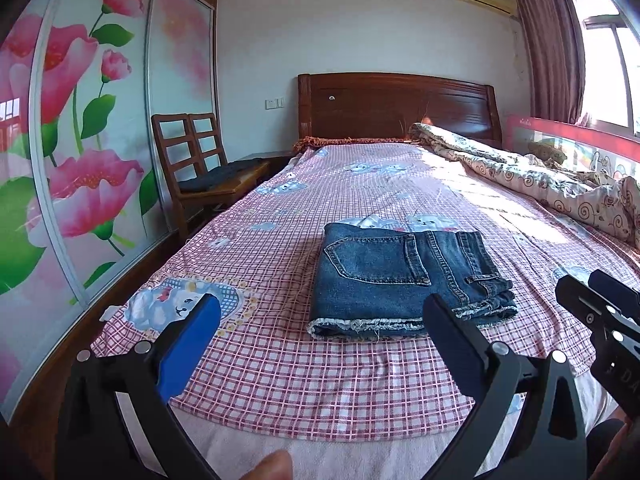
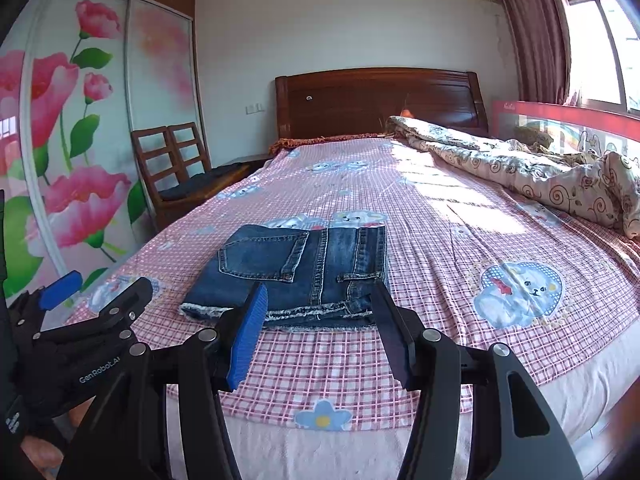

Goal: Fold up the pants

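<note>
- Pants [image 1: 404,280] are on the bed, folded into a compact denim rectangle, back pocket face up, lying flat on the pink checked sheet [image 1: 280,380].
- I see the frayed hem edge nearest me, running roughly parallel to the foot edge of the bed; a strip of bare sheet sits between that hem and the foot edge.
- My left gripper [image 1: 320,320] hangs above the foot of the bed, jaws wide, nothing between them; the right finger overlaps the pants' near right corner in view, contact I can't confirm.
- My right gripper [image 2: 320,312] is beside it, jaws partly apart, empty; both fingertips line up with the hem edge, touching or not I can't tell.
- Both grippers are close side by side; each shows in the other's camera.
- Open sheet to the left of the pants up to the bed's left edge; beyond it a narrow aisle, then the wardrobe [image 1: 80,140] and chair [image 1: 192,168].
- On the right, clear sheet, then a rumpled quilt [image 2: 540,172] along the far right side against the red bed rail [image 2: 560,116].
- Headboard [image 1: 396,104] is well beyond the pants, open sheet between.
</note>
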Tool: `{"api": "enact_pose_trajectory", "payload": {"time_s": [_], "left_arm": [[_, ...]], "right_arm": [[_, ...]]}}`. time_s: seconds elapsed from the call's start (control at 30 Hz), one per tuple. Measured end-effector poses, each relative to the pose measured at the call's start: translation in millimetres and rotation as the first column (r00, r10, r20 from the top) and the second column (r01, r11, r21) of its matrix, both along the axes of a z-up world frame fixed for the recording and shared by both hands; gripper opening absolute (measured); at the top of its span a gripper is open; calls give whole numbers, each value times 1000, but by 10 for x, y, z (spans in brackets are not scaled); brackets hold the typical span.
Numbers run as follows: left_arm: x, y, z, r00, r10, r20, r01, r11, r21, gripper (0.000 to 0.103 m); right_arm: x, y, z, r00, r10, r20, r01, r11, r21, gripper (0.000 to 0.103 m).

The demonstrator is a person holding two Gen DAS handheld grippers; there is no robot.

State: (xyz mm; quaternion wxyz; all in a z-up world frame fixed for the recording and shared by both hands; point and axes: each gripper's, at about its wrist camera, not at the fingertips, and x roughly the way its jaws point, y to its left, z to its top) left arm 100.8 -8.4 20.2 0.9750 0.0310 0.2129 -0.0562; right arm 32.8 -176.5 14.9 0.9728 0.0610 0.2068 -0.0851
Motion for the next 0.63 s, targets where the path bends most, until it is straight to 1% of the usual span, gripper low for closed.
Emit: {"api": "enact_pose_trajectory", "payload": {"time_s": [0.07,0.13,0.2,0.33,0.43,0.53,0.63], "left_arm": [[8,3,-1,1000,-25,-19,24,999,-20,101],[15,5,-7,999,-27,-29,26,999,-25,101],[5,0,-14,999,-43,-24,43,999,-25,101],[-13,-27,-15,999,-46,-13,46,999,-6,101],[-3,-32,-8,997,-74,-20,74,997,-21,101],[-13,-53,6,996,-92,-8,91,996,-16,101],[1,-38,0,995,-93,-23,92,995,-37,101]], "right_arm": [[5,14,-3,1000,3,-3,-3,1000,-5,54],[9,17,-2,1000,5,-5,-5,1000,-8,54],[8,20,-5,1000,6,-6,-6,1000,-10,54],[15,3,-9,1000,5,-8,-5,1000,-6,54],[16,-11,-8,1000,7,-7,-7,1000,-5,54],[21,-23,-8,1000,5,-7,-5,1000,-1,54],[18,-23,-11,1000,5,-6,-5,1000,1,54]]}}
